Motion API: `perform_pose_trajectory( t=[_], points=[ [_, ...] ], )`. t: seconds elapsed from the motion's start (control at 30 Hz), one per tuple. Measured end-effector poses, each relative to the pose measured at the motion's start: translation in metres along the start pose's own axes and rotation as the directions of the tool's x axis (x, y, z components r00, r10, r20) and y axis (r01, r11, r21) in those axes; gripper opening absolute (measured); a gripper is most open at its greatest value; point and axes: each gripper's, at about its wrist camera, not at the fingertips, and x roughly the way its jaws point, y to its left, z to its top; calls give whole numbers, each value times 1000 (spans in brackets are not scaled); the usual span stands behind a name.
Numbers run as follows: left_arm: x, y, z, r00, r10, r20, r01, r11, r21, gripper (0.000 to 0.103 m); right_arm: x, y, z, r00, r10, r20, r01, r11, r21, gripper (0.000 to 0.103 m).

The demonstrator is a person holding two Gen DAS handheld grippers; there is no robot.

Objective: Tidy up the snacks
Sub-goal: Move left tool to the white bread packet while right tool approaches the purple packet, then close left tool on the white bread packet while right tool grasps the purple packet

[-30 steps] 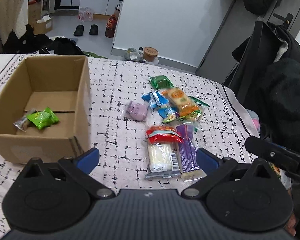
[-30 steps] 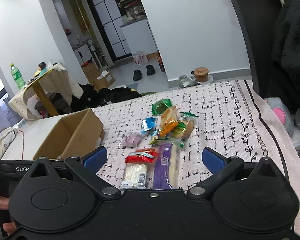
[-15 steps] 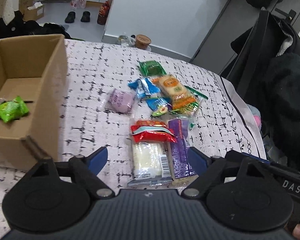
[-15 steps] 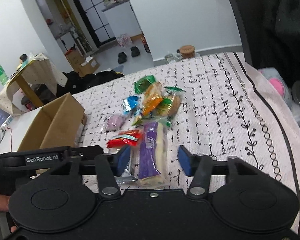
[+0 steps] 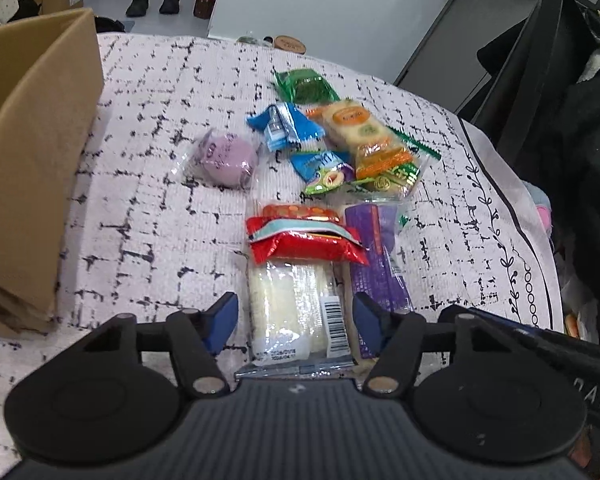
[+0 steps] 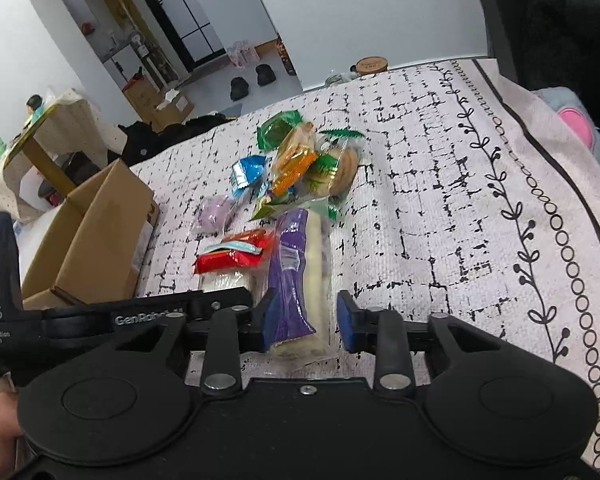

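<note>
From the left wrist, I see my left gripper low over the patterned cloth, its jaws just closing, pads either side of the red-topped white snack pack but not yet pressing it. The cardboard box stands to the left.

From the right wrist, my right gripper has also been closing around the purple-wrapped snack; a gap remains at the right pad, so nothing is gripped. The other snacks lie beyond.
</note>
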Motion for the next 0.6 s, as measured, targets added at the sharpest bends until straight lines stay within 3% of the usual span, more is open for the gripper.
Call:
perform_pose_trajectory(
  t=[0.27,0.4,0.6],
  points=[
    [11,-7,-2,999,39,-12,-39,999,32,61,7,-1,-3,1000,-24,-14,24,1000,14,23],
    [12,-10,-4,996,83,-14,-81,993,82,48,8,0,-1,1000,-19,-8,19,1000,18,24],
    [1,0,-2,994,107,-10,-106,991,81,45,13,7,0,1000,-13,0,13,1000,-4,26]
  ],
)
